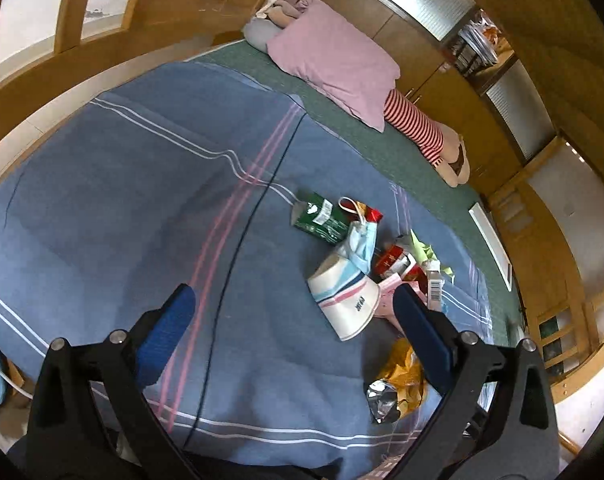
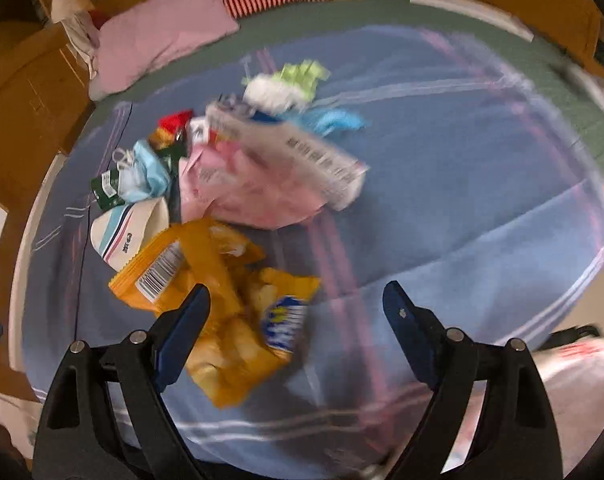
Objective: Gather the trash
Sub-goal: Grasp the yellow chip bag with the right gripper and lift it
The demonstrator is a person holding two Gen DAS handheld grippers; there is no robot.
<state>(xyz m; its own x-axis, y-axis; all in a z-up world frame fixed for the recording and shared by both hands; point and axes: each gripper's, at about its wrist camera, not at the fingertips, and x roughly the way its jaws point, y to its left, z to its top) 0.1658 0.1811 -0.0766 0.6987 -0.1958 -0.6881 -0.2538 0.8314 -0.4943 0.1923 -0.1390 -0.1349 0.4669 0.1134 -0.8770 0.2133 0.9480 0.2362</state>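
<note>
The trash lies in a heap on the bed (image 2: 442, 208). The right gripper (image 2: 297, 308) is spread and empty, with the yellow bag (image 2: 229, 280) at its ten o'clock. Better to centre both fingers around a crumpled fold before closing. The left gripper (image 1: 293, 304) is also spread, empty.

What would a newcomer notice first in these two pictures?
The eye goes first to the heap of trash in the middle of the blue striped blanket: a white paper cup on its side, a green carton, a blue face mask. Nearest the open right tongs lies a crumpled orange snack bag. Behind, a pink pillow lies at the head of the bed.
</note>
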